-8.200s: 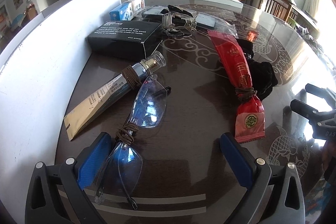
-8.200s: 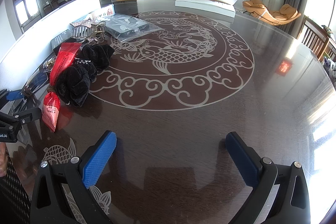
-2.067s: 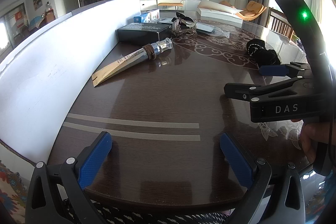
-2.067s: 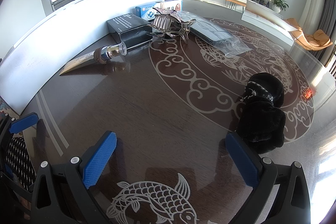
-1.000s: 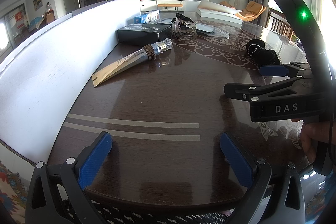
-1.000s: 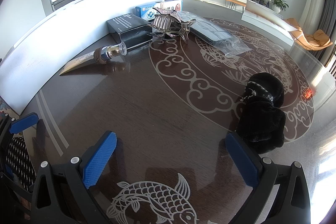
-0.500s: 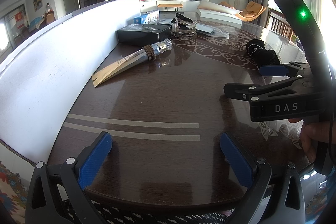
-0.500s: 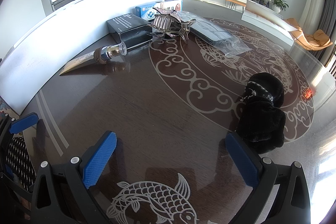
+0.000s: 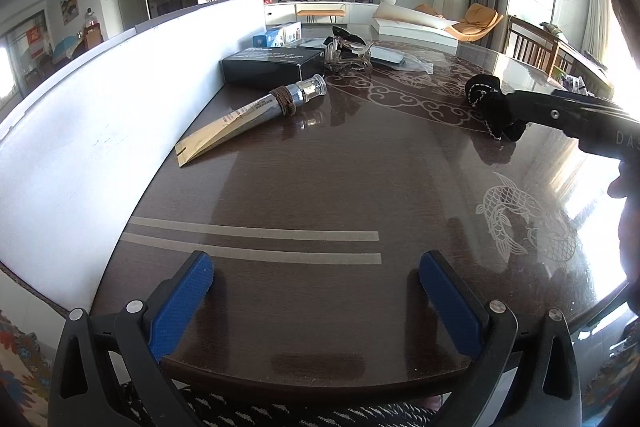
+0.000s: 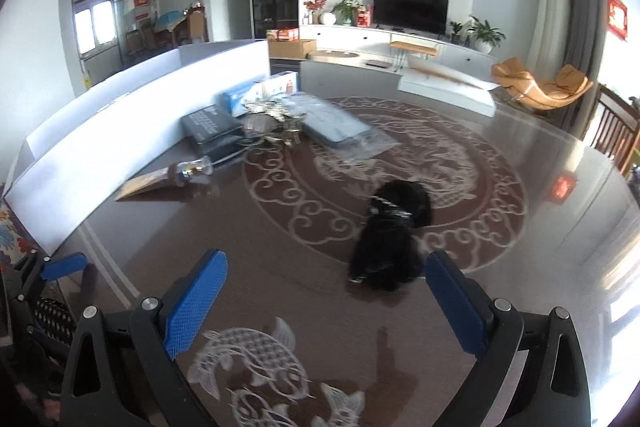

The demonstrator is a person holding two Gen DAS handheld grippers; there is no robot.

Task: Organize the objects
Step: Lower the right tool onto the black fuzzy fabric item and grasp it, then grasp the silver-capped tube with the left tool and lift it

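Note:
A black furry bundle [image 10: 394, 235] lies on the dark round table [image 10: 520, 247], just ahead of my right gripper [image 10: 324, 291], which is open and empty. The same black bundle [image 9: 490, 99] shows in the left wrist view, partly behind the right gripper's body. A gold and silver tube [image 9: 250, 113] with a brown band lies near the white barrier. My left gripper [image 9: 316, 295] is open and empty over the table's near edge. A black box [image 9: 272, 65] sits further back.
A white curved barrier [image 9: 100, 99] walls the table's left side. Behind the black box are a blue box [image 9: 276, 35], a metal clip pile [image 9: 346, 57] and a clear plastic packet [image 10: 340, 127]. A hand [image 9: 628, 211] holds the right gripper at the right edge.
The right gripper has moved forward toward the black bundle and tilted up; in the left wrist view it has swung further right and away. The left gripper has stayed put.

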